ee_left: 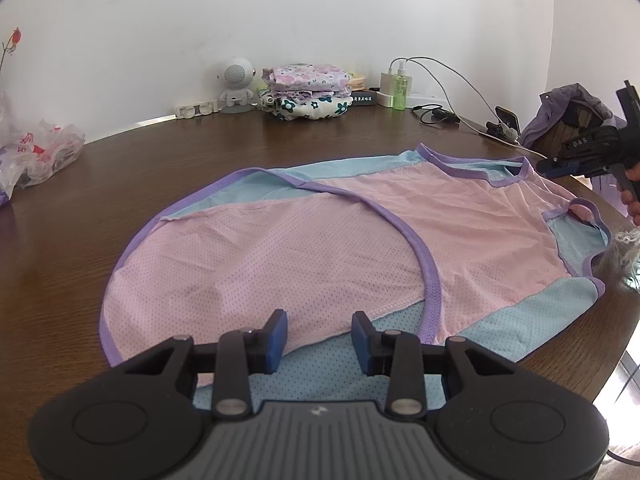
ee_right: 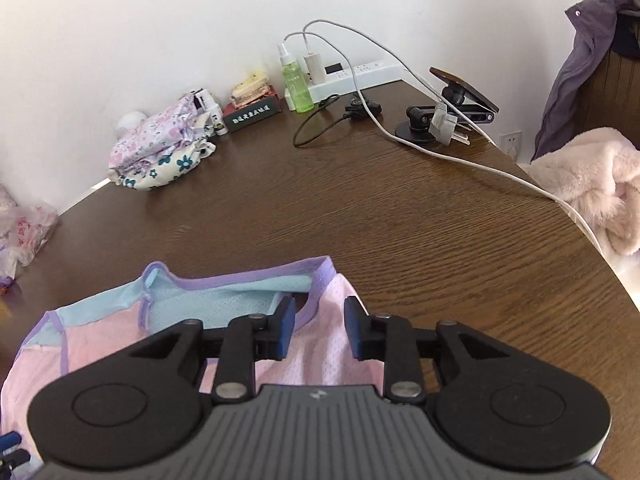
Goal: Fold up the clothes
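Note:
A pink and light-blue mesh top with purple trim (ee_left: 304, 256) lies spread on the brown wooden table (ee_left: 200, 168), its near part folded over itself. My left gripper (ee_left: 320, 334) is open and empty just above the garment's near hem. My right gripper (ee_right: 318, 330) is open and empty over the pink cloth by the purple-trimmed neckline (ee_right: 240, 280). The right gripper also shows in the left wrist view (ee_left: 588, 156) at the far right edge, beyond the neckline.
A stack of folded floral clothes (ee_left: 308, 92) sits against the wall beside a white speaker figure (ee_left: 236, 84). A green bottle (ee_right: 298, 84), a power strip (ee_right: 360, 74), cables and a phone stand (ee_right: 460, 100) are at the back right. Plastic bags (ee_left: 40, 152) lie at the left. A pink fleece (ee_right: 592, 184) lies off the right edge.

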The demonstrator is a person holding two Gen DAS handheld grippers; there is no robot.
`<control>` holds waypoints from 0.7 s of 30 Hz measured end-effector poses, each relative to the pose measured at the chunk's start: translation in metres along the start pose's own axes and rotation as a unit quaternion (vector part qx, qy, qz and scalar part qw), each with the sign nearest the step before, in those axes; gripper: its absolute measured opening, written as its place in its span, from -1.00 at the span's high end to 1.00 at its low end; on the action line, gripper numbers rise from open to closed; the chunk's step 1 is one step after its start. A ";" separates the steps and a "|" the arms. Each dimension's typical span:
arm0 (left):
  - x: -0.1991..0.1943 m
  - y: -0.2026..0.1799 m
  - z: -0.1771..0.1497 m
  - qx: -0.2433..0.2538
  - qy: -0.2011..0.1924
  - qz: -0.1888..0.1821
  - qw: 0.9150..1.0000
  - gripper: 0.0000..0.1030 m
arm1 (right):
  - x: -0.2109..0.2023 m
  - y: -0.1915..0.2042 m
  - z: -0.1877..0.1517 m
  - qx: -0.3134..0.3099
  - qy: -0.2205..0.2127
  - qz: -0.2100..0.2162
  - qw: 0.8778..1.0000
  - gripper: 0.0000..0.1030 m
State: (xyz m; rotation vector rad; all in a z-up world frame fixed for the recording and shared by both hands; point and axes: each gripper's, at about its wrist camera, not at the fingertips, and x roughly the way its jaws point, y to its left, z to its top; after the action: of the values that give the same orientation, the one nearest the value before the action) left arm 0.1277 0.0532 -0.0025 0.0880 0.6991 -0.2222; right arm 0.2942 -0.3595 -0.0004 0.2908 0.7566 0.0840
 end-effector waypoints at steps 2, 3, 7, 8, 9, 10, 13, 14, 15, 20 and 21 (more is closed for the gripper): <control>0.000 -0.002 0.000 0.003 0.000 -0.001 1.000 0.23 | -0.012 0.007 -0.014 -0.015 0.007 0.000 1.000 0.47; 0.001 -0.003 0.000 0.004 0.000 0.002 1.000 0.21 | -0.016 0.009 -0.021 -0.023 0.011 0.000 1.000 0.47; 0.000 -0.004 0.000 0.002 0.002 0.004 1.000 0.19 | -0.022 0.018 -0.040 -0.075 0.020 -0.026 0.997 0.60; 0.000 -0.004 0.000 0.002 0.001 0.004 1.000 0.19 | -0.022 0.020 -0.043 -0.091 0.022 -0.038 0.995 0.65; 0.000 -0.003 -0.001 0.001 0.000 0.003 1.000 0.19 | -0.021 0.023 -0.046 -0.107 0.023 -0.050 0.993 0.69; 0.000 -0.003 -0.001 0.001 0.000 0.004 1.000 0.19 | -0.021 0.022 -0.046 -0.113 0.019 -0.061 0.992 0.70; 0.000 -0.003 -0.001 -0.003 -0.002 0.007 1.000 0.19 | -0.023 0.015 -0.045 -0.100 0.015 -0.068 0.993 0.70; 0.000 -0.004 -0.001 -0.003 -0.003 0.007 1.000 0.19 | -0.024 0.013 -0.045 -0.092 0.013 -0.063 0.994 0.69; 0.000 -0.004 -0.002 -0.004 -0.004 0.008 1.000 0.19 | -0.029 0.011 -0.046 -0.080 0.004 -0.051 0.995 0.66; -0.013 0.001 -0.003 -0.036 -0.042 0.000 0.998 0.05 | -0.071 0.029 -0.061 -0.067 -0.058 0.037 0.995 0.01; -0.022 0.001 -0.004 -0.043 -0.065 0.001 0.997 -0.08 | -0.080 0.035 -0.066 -0.074 -0.069 0.047 0.994 -0.18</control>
State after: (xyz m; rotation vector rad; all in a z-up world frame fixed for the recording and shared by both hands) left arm 0.1092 0.0588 0.0087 -0.0079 0.5791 -0.1948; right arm 0.1920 -0.3252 0.0175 0.1896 0.5958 0.2056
